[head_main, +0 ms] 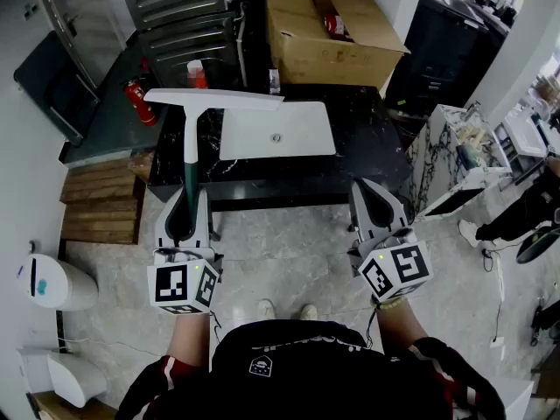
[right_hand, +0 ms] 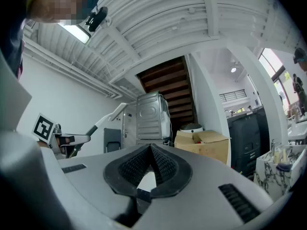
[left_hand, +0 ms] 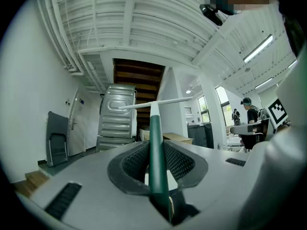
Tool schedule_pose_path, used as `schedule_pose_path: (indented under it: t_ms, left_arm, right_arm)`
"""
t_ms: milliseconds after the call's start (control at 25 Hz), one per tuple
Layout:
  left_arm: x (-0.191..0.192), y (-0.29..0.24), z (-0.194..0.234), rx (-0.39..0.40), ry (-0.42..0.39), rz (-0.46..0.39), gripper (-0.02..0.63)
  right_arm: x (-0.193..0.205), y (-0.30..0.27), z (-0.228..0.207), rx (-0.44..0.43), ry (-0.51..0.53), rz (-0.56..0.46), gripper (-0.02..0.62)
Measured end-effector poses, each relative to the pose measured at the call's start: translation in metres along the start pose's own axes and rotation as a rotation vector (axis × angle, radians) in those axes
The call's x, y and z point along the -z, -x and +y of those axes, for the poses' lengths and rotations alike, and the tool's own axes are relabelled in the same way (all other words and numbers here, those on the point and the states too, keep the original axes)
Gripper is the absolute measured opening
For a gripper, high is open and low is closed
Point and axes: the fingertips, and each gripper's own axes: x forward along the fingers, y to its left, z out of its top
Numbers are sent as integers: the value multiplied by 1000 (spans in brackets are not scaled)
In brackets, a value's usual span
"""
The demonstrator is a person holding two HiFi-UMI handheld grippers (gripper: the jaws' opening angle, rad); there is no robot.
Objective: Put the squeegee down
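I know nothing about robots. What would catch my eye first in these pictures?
The squeegee, green-handled with a white blade, stands out: the left gripper grips it by the handle, blade pointing toward the black counter with its white sink. The right gripper is level beside it, jaws together and empty. Behind the counter sits an open cardboard box.

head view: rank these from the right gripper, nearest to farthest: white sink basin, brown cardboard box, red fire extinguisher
From the right gripper:
1. White rectangular sink basin, set in the black counter just ahead, to the gripper's left.
2. Brown cardboard box, beyond the counter's back edge.
3. Red fire extinguisher, past the counter's far left end.
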Motion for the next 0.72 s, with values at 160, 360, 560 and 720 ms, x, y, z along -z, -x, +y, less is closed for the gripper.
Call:
schedule_pose_path:
  t_ms: [160, 360, 560, 720]
  left_arm:
    - [1, 3, 0, -1, -1, 8, 98]
    - [1, 3, -1, -5, 3, 9, 99]
    - [0, 4, -1, -6, 3, 7, 98]
    - [1, 1, -8, -12, 5, 11, 98]
  right_arm:
    - [0, 3, 3, 2, -1, 2, 37]
    - [0, 6, 2, 5, -2, 4, 37]
    - [-3, 8, 2, 4, -21, -14, 37]
    - [-5, 10, -4, -13, -57, -32, 40]
